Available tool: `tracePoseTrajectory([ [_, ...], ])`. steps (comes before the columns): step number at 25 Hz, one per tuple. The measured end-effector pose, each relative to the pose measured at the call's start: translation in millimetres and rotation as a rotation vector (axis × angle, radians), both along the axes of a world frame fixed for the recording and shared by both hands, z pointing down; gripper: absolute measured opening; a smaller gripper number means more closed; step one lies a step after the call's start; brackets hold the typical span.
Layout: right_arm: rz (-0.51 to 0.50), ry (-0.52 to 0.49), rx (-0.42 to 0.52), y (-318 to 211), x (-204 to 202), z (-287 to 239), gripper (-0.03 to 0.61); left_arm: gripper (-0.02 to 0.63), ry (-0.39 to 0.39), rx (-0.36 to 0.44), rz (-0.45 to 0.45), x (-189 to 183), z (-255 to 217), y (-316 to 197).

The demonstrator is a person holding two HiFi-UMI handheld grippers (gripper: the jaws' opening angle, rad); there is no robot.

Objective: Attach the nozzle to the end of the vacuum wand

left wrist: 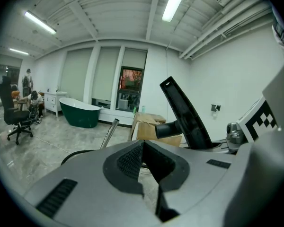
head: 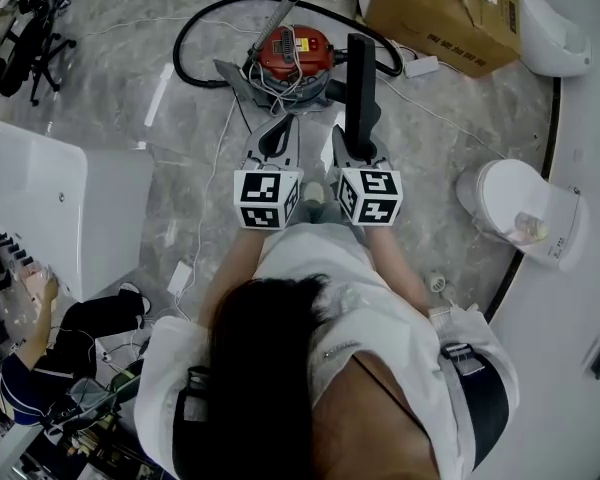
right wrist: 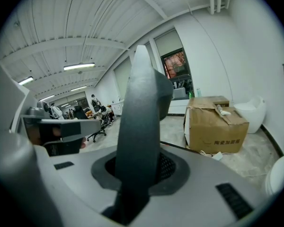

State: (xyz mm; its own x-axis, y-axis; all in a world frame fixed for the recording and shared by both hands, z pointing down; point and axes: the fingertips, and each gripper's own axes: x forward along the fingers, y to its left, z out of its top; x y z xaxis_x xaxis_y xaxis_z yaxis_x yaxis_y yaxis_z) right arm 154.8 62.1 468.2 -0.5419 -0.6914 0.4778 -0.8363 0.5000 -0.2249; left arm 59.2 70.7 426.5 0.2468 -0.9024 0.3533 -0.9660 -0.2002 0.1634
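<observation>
In the head view my right gripper [head: 358,140] is shut on the lower end of a long flat black nozzle [head: 360,76], which stands out ahead of it toward the red vacuum canister [head: 292,52]. The metal wand [head: 277,18] rises from the canister, with its black hose [head: 195,28] looping to the left. My left gripper [head: 278,136] is beside the right one, shut and holding nothing. In the right gripper view the nozzle [right wrist: 142,117] fills the gap between the jaws. The left gripper view shows the closed pads [left wrist: 132,161], the wand [left wrist: 108,134] beyond them and the nozzle [left wrist: 184,115] at right.
A cardboard box [head: 442,13] lies behind the canister to the right. A white toilet [head: 518,208] stands at right and a white panel [head: 65,203] at left. White cables run over the floor. An office chair [head: 35,48] and a seated person [head: 30,368] are at far left.
</observation>
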Motion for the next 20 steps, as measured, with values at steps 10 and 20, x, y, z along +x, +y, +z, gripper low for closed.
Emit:
tracePoseTrajectory([
  [10, -0.011, 0.007, -0.017, -7, 5, 7, 0.097, 0.002, -0.008, -0.002, -0.021, 0, 2, -4],
  [20, -0.027, 0.024, -0.021, -21, -7, 13, 0.097, 0.002, 0.003, -0.005, -0.048, -15, 7, -17],
])
